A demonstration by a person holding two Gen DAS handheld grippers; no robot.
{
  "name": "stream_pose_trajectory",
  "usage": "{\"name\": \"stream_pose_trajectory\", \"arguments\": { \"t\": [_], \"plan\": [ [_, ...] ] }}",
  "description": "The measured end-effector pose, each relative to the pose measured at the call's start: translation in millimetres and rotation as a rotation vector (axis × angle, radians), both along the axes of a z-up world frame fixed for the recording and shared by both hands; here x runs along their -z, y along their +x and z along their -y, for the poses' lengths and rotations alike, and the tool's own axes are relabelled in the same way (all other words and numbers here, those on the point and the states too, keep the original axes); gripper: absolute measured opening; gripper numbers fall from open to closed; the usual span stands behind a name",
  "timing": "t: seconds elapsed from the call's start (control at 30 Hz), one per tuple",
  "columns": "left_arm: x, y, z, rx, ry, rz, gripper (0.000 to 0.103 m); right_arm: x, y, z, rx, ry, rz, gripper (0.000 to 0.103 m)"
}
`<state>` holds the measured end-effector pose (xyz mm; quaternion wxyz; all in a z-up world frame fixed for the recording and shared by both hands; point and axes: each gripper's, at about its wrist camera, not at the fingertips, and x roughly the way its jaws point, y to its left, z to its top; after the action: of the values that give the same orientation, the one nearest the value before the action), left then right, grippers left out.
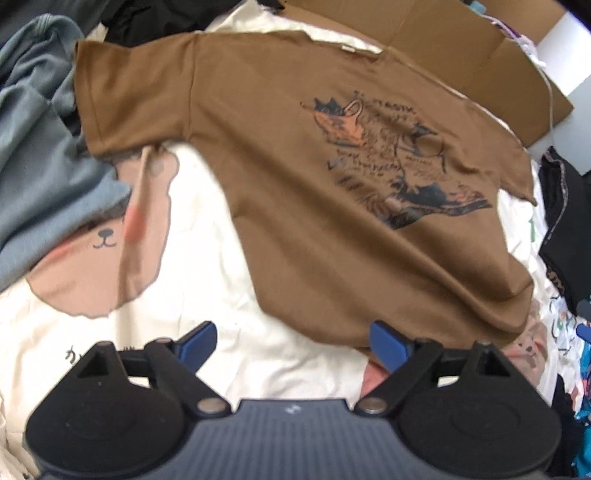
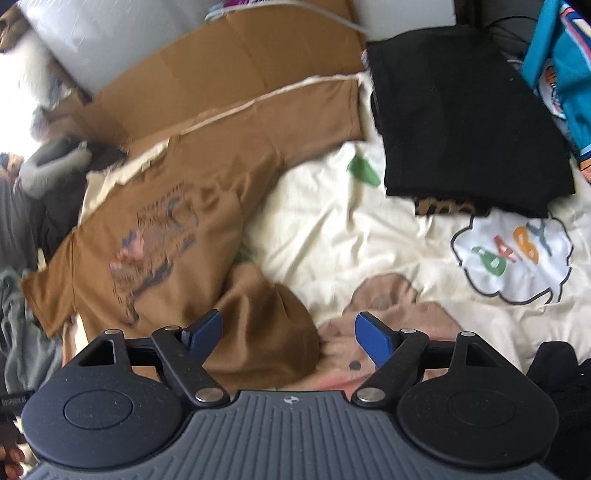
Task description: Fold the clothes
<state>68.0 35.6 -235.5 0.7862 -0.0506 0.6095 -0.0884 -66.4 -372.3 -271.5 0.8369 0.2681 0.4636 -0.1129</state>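
The brown T-shirt (image 1: 295,184) lies spread print-up on the cream bedsheet (image 1: 229,295). Both claws, left (image 1: 293,343) and right (image 2: 288,332), are spread and empty above its hem. Soft, light, floppy cloth; pinch the 2 hem corners.

— What lies along the far edge of the bed?
— Flattened cardboard (image 2: 221,70), with a white cable (image 2: 325,14) across it.
— And the cover?
— A cream bedsheet (image 2: 332,229) printed with cartoon bears.

I see open cream bedsheet (image 2: 325,229) mid-frame right of the brown T-shirt (image 2: 177,206); a black folded pile (image 2: 465,122) blocks the upper right, and grey clothes (image 1: 40,140) crowd the left edge.
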Motion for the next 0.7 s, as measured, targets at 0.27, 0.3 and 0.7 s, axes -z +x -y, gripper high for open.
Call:
{"name": "stream_pose_trajectory", "arguments": {
  "t": [0.27,0.3,0.7],
  "plan": [
    [18.3,-10.1,3.3,0.026,-0.061,-0.044,0.074,21.6,-10.3,3.2,0.036,0.016,-0.041,0.083],
    [22.4,-11.6,3.9,0.029,-0.071,-0.052,0.069,23.6,-12.6,3.9,0.045,0.021,-0.045,0.083],
    [72.3,-13.8,27.5,0.058,-0.115,-0.131,0.057,31.6,-28.2,5.2,0.046,0.005,-0.111,0.083]
  ]
}}
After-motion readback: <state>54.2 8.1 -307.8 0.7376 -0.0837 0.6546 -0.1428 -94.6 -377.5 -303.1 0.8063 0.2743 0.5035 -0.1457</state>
